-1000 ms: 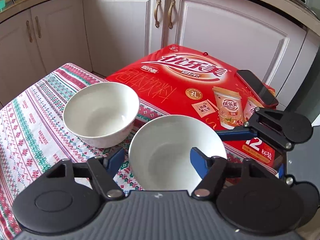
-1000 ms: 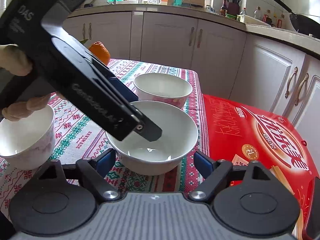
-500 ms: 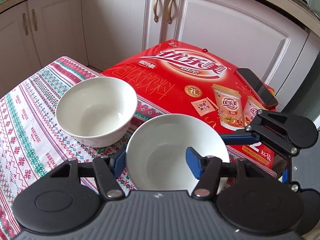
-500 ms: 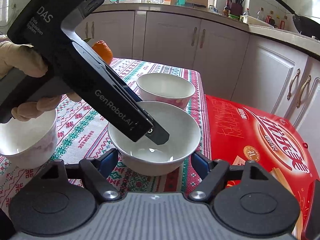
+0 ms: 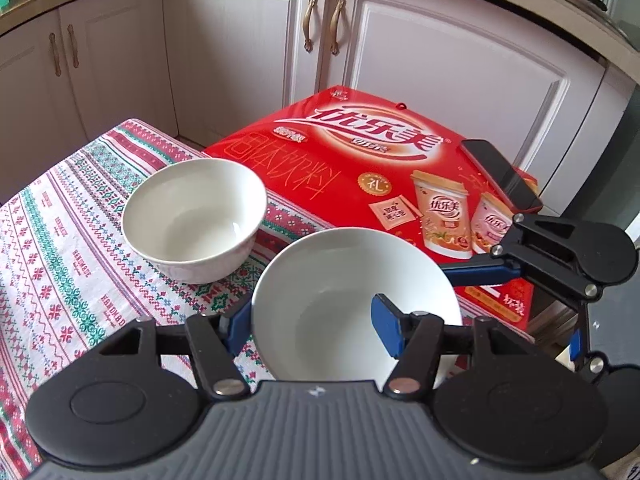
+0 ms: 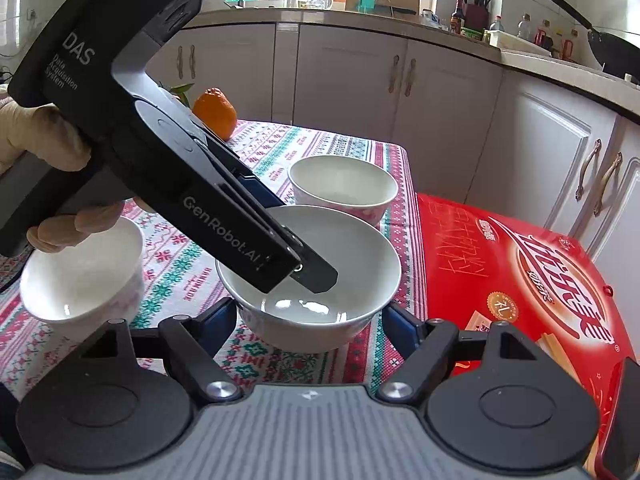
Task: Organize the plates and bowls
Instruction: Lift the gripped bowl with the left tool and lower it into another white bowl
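Worktop (image 5: 52, 240) under a patterned cloth, with the red drink carton (image 5: 360, 168) butting its edge at 1 o'clock and a phone (image 5: 500, 176) lying on it. Your left gripper (image 5: 316, 320) has its jaws closed over the near wide bowl's (image 5: 352, 280) rim, one pad outside and one inside, likely for a lift. Your right gripper (image 6: 308, 320) flanks that bowl with open jaws, apparently not touching. Second bowl (image 5: 192, 216) sits at 10 o'clock and looks like the stacking target. Free cloth lies left; the carton blocks the right.
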### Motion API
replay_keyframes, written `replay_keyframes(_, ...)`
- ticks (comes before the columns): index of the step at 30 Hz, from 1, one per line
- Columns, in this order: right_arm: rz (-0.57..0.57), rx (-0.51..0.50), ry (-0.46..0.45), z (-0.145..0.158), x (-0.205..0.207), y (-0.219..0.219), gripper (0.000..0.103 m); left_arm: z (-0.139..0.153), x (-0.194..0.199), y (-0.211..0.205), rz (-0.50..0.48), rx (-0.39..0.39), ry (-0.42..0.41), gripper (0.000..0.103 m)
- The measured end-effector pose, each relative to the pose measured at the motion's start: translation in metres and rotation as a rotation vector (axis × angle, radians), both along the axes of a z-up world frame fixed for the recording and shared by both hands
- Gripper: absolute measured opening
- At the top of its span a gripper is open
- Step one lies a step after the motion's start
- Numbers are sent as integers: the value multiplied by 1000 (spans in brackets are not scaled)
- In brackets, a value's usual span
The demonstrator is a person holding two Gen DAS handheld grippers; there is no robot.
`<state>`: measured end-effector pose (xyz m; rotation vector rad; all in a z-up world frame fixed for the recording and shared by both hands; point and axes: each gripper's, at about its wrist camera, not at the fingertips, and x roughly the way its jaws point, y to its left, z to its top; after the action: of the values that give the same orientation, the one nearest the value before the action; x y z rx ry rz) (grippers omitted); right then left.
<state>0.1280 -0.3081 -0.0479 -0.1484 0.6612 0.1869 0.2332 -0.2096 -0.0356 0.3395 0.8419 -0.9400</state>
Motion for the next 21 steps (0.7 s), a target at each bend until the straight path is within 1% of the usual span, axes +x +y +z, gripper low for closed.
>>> replay_keyframes(8,26,-1,-8,12,-17,13,83,16,-22,17,28,-25,-23,61)
replay_keyframes(12,51,1,-16,19,-25,21,83,23,-30,32,51,-45,-26,61)
replay_keyframes(21,117,6,-41,34,-35,47,83,39,-47,65,114,-62,-57,61)
